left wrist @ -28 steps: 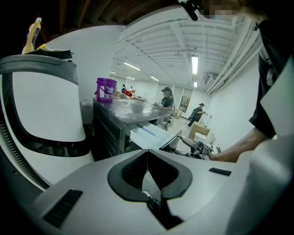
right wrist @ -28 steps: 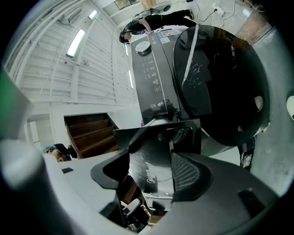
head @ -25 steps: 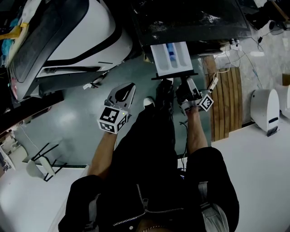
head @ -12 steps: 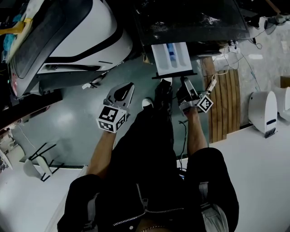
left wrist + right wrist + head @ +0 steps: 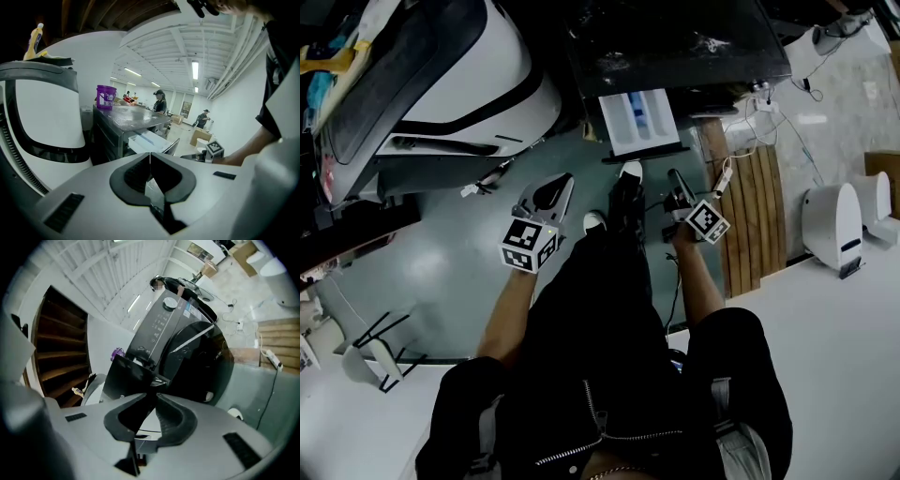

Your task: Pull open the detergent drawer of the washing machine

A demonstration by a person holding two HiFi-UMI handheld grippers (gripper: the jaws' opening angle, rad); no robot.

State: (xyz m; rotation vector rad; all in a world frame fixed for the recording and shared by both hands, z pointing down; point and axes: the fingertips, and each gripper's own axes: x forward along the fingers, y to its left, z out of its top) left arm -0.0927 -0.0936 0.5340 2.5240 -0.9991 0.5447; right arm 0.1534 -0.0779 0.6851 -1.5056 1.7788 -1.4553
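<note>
The washing machine (image 5: 675,42) stands dark at the top of the head view. Its white detergent drawer (image 5: 637,120) sticks out toward me, with a blue compartment inside and its dark front panel (image 5: 645,154) nearest me. My right gripper (image 5: 673,176) hangs just below and right of that panel, apart from it. Its jaws are closing and the tips nearly meet with nothing between them (image 5: 153,396). Off to the left, my left gripper (image 5: 563,184) is shut and empty (image 5: 150,153), aimed at the machine with the drawer (image 5: 149,140) ahead.
A large white appliance (image 5: 441,84) lies at the upper left. A wooden slat mat (image 5: 750,211) with a power strip and cables (image 5: 769,94) lies to the right, beside a small white device (image 5: 827,225). A purple bucket (image 5: 106,96) sits on the machine's top. People stand far off.
My right gripper has drawn back a little from the drawer front, rolled, and its jaws have come together. The drawer stays out. My left gripper has hardly moved.
</note>
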